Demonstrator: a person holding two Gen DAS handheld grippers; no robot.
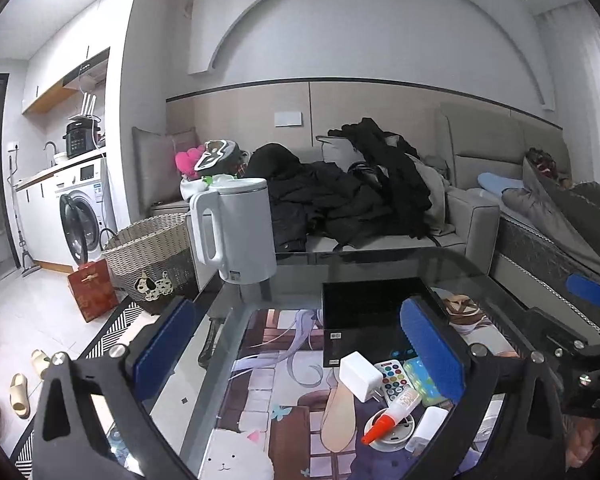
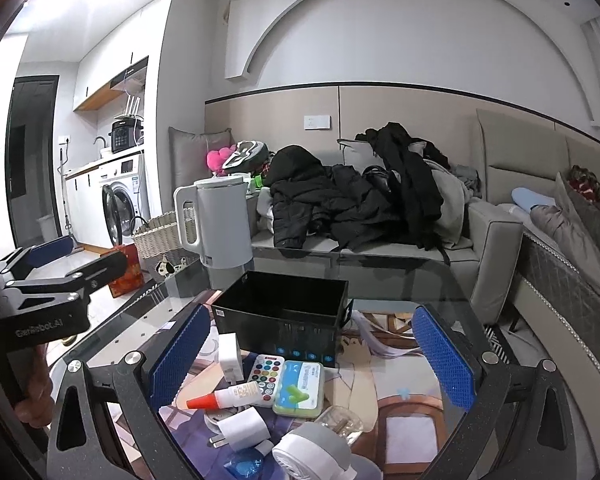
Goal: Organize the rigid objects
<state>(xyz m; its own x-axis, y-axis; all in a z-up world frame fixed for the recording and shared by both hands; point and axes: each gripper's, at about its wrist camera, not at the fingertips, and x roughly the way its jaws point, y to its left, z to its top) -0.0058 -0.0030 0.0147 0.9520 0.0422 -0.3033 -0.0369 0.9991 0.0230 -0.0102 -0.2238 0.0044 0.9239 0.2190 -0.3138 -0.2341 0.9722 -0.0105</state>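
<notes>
A black open box (image 2: 280,308) stands on the glass table (image 2: 400,280); it also shows in the left wrist view (image 1: 364,316). In front of it lie a white charger (image 2: 229,354), a remote with coloured buttons (image 2: 266,376), a green case (image 2: 300,388), a glue bottle with an orange cap (image 2: 224,396), a second white plug (image 2: 242,428) and a small white fan (image 2: 312,452). My right gripper (image 2: 312,364) is open above these items. My left gripper (image 1: 300,348) is open, left of the charger (image 1: 360,376), remote (image 1: 394,380) and glue bottle (image 1: 392,416).
A white kettle (image 2: 216,224) stands at the table's far left corner, also in the left wrist view (image 1: 236,232). A wicker basket (image 1: 152,256) and red bag (image 1: 94,290) sit on the floor to the left. A sofa piled with dark clothes (image 2: 352,204) lies behind.
</notes>
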